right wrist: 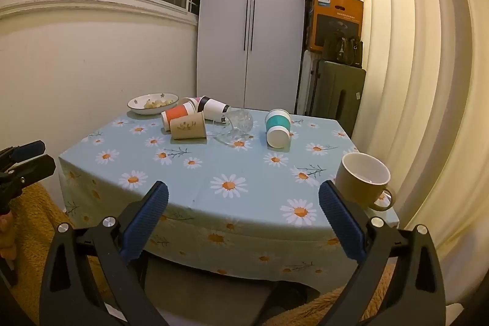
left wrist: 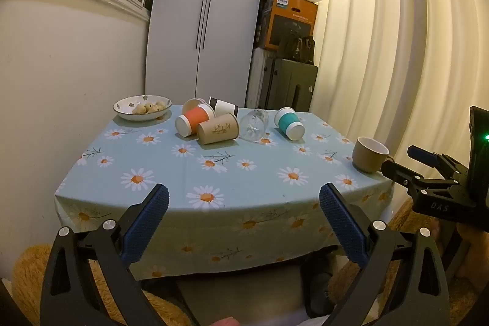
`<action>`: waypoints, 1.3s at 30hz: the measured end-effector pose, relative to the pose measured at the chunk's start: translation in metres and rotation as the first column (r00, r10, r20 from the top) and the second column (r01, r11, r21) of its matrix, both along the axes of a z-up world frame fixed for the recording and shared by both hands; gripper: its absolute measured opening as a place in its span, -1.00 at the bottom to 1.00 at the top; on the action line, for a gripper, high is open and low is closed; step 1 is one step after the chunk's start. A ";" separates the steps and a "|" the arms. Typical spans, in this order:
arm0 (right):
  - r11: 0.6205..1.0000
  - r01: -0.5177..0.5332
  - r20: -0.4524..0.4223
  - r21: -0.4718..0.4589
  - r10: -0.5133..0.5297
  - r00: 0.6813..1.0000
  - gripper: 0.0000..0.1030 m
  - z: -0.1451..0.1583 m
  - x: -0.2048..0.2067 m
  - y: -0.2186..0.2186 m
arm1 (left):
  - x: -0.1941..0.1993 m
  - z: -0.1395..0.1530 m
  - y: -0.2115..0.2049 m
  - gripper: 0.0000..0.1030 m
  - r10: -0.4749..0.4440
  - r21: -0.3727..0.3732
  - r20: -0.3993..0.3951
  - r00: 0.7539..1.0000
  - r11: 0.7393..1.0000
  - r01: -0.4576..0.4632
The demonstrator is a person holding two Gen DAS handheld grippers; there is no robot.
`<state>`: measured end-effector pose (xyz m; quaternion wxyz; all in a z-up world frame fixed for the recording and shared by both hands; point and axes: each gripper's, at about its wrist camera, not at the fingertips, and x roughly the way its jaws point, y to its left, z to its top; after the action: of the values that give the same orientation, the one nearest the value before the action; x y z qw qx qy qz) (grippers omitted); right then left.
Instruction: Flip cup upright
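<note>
Several cups lie on their sides at the far end of the daisy tablecloth (left wrist: 214, 179): an orange-banded cup (left wrist: 194, 119), a brown paper cup (left wrist: 217, 129), a black-and-white cup (left wrist: 223, 107), a clear glass (left wrist: 255, 124) and a teal-banded cup (left wrist: 288, 122). They also show in the right wrist view: the orange cup (right wrist: 177, 114), brown cup (right wrist: 188, 126), glass (right wrist: 237, 124), teal cup (right wrist: 276, 127). A tan mug (right wrist: 363, 181) stands upright at the near right corner. My left gripper (left wrist: 244, 203) is open and empty before the table's front edge. My right gripper (right wrist: 243, 203) is open and empty, beside the mug.
A white bowl of food (left wrist: 142, 107) sits at the far left corner. A wall is on the left, a white wardrobe (left wrist: 207, 20) behind, stacked boxes and suitcases (left wrist: 284, 51) at back right, curtains on the right. A fluffy orange rug lies under the table.
</note>
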<state>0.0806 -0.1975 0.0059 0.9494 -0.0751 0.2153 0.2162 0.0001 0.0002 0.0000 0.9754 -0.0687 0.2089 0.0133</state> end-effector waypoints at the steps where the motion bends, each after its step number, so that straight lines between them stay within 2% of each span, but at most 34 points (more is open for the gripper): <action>1: 1.000 0.000 0.001 0.000 0.000 1.000 0.90 0.001 -0.001 -0.001 | 0.000 0.000 0.000 0.87 0.000 -0.002 -0.002 1.000 1.000 0.000; 39: 1.000 0.003 0.002 -0.016 -0.003 1.000 0.90 -0.008 0.001 -0.002 | 0.001 0.000 -0.001 0.87 -0.001 0.006 -0.008 1.000 1.000 0.001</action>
<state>0.0815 -0.1998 -0.0017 0.9492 -0.0825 0.2162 0.2131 0.0013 -0.0006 -0.0003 0.9748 -0.0657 0.2127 0.0138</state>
